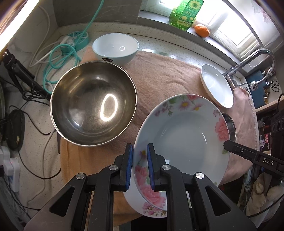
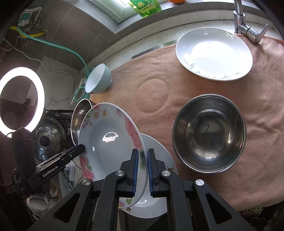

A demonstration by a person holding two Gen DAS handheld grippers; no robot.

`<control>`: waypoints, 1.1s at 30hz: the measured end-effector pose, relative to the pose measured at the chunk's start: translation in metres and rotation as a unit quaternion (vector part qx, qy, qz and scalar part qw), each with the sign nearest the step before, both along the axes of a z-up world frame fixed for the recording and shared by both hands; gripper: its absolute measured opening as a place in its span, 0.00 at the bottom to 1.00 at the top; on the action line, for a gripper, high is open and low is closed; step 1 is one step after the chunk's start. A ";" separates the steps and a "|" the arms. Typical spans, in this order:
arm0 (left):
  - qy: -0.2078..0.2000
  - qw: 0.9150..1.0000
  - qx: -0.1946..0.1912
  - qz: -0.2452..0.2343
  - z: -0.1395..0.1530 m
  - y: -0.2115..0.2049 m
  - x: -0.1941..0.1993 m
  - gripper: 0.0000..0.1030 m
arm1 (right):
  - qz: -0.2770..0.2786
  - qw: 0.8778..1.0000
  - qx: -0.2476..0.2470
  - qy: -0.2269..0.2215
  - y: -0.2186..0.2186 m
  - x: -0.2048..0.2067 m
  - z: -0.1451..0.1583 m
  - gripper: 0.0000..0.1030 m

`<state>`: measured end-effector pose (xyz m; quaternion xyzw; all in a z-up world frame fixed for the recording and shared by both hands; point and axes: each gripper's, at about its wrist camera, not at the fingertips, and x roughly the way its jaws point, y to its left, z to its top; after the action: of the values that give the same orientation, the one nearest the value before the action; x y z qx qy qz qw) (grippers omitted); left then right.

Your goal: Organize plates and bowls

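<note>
- Floral plate [image 1: 186, 135], held in the air above the towel [image 1: 159, 74], tilted, gripped at two opposite edges of its rim.
- Left gripper [image 1: 140, 167]: blue pads [image 1: 129, 167] clamped on the near rim of the floral plate, one pad on each face.
- Right gripper [image 2: 142, 170]: pads closed on the opposite rim of the same plate; seen in the left view as a black finger at the plate's right edge.
- Second plate [image 2: 156, 154], white with a floral rim, flat on the towel directly below the held plate and partly hidden by it.
- Large steel bowl [image 1: 94, 103], upright on the towel, left of the floral plate in the left view, apart from it.
- Smaller steel bowl [image 2: 209, 133], upright on the towel, right of the held plate in the right view.
- Blue bowl [image 1: 115, 48], at the far edge of the towel, just behind the large steel bowl.
- White plate [image 2: 213, 53] with a thin grey leaf pattern, at the far right of the towel, near the tap [image 2: 248, 30].
- Green bottle [image 1: 185, 14] and orange [image 1: 202, 30] on the window ledge beyond the counter.
- Teal cable [image 1: 60, 58] coiled on the counter left of the towel.
- Ring light [image 2: 21, 99], lit, at the left edge of the right view.
</note>
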<state>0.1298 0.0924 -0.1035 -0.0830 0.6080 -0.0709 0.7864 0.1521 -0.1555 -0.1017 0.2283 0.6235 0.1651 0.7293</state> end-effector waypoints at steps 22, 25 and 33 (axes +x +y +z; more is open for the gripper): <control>0.029 0.999 0.005 0.019 -0.033 -0.002 -0.032 0.14 | 0.028 0.999 -0.015 0.015 0.007 -0.029 -0.026 0.09; 0.031 0.999 0.006 0.020 -0.037 -0.002 -0.033 0.14 | 0.032 0.999 -0.019 0.016 0.009 -0.030 -0.029 0.09; 0.038 0.999 0.009 0.019 -0.046 -0.008 -0.031 0.14 | 0.036 0.999 -0.035 0.015 0.010 -0.032 -0.035 0.09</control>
<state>0.0990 0.0842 -0.1494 -0.0902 0.6363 -0.0473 0.7647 0.1201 -0.1452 -0.1364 0.1823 0.6474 0.1663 0.7211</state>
